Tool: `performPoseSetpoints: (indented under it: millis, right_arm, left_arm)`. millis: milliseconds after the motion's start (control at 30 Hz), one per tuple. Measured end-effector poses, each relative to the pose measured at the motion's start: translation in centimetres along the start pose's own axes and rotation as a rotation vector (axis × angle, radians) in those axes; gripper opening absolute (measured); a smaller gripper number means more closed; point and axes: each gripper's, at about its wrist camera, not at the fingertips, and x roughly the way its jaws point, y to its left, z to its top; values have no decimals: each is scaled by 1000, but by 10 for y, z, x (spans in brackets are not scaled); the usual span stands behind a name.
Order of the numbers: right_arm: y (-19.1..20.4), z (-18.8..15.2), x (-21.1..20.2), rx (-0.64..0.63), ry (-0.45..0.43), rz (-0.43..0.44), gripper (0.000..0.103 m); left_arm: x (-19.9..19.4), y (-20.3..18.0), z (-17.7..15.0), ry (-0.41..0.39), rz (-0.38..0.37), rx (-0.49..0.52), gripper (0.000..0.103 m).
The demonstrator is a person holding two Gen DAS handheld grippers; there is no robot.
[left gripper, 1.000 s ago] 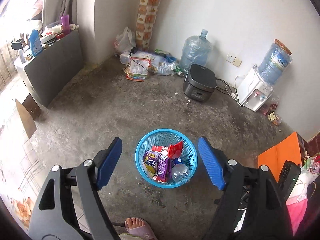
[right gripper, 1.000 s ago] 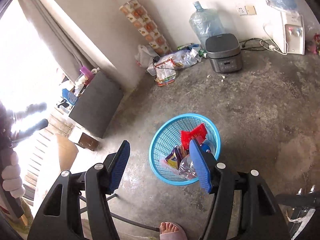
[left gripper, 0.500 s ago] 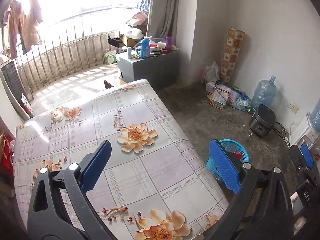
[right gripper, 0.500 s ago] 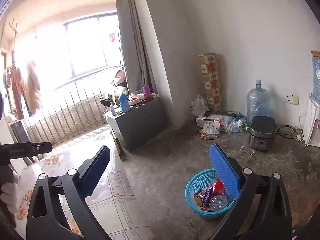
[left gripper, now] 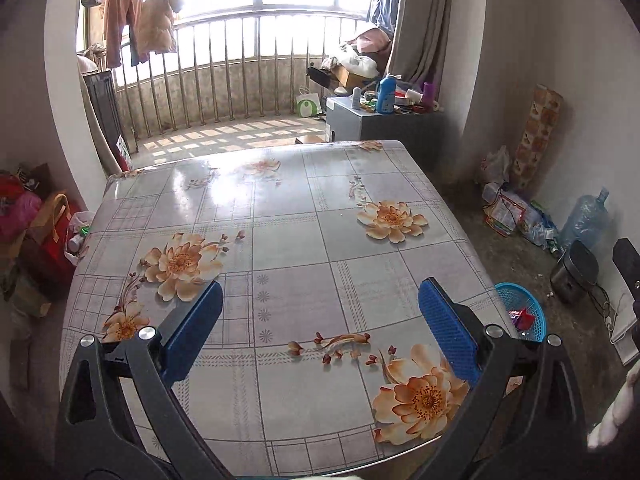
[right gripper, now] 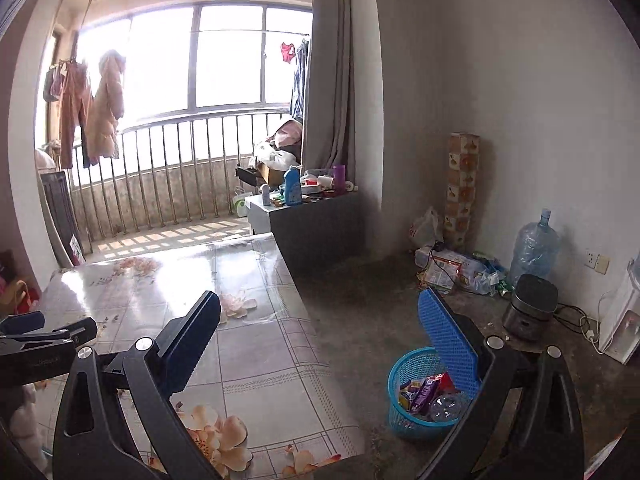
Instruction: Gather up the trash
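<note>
A blue plastic basket (right gripper: 404, 372) stands on the concrete floor right of the table, holding wrappers (right gripper: 424, 390) and a crushed clear bottle (right gripper: 444, 407). In the left wrist view the basket (left gripper: 534, 312) peeks out past the table's right edge. My left gripper (left gripper: 318, 332) hangs open over the flowered tablecloth (left gripper: 280, 240), nothing between its blue pads. My right gripper (right gripper: 320, 336) is open too, above the table's right edge, the basket behind its right finger. The left gripper (right gripper: 48, 330) shows at the right wrist view's left edge.
A grey cabinet (right gripper: 316, 224) with bottles stands beyond the table by the balcony rail (left gripper: 224, 76). A rice cooker (right gripper: 530, 306), water jug (right gripper: 534, 246), bags and papers (right gripper: 452, 268) line the right wall. Bags (left gripper: 36, 224) sit on the floor left of the table.
Both grippers swung up and left from over the basket to above the table, and their jaws spread wider. The basket now lies low on the right in both views.
</note>
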Motion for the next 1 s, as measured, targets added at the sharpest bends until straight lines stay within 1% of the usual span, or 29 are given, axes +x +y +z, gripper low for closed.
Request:
performPoseSetpoints:
  millis: [67,167,300,333,400,467,567,733,1000]
  right_arm:
    - [12,-10,9,-67,61,-11,96]
    - [18,-32,31,-127,214,-37,96]
    - [9,-64,60,-133,417,-70,96]
    - [5,-70,65,-132,455,-84,96]
    - [-2,-78,70,-128,501,-106,96]
    - [-7,-82,72,-129,528,-122,96]
    - [-14,-84,72,-123,545,-147,96]
    - [-26,-86,70,-99,556,-181,96]
    - [-29,-87,67,-92,551,-182,96]
  left_arm:
    - [9,4,-11,43,26,-22,94]
    - [24,3,-28,120,43,-15,94]
    - [46,-3,-43,200,70,47,94]
    - [50,-5,-44,219,70,58,94]
    - [57,-7,-49,246,72,72,94]
    - [61,-8,-52,262,73,80,94]
    - [65,-11,-52,279,72,88,94]
    - [67,-18,-51,285,63,104,94]
    - [64,-32,-53,292,37,148,94]
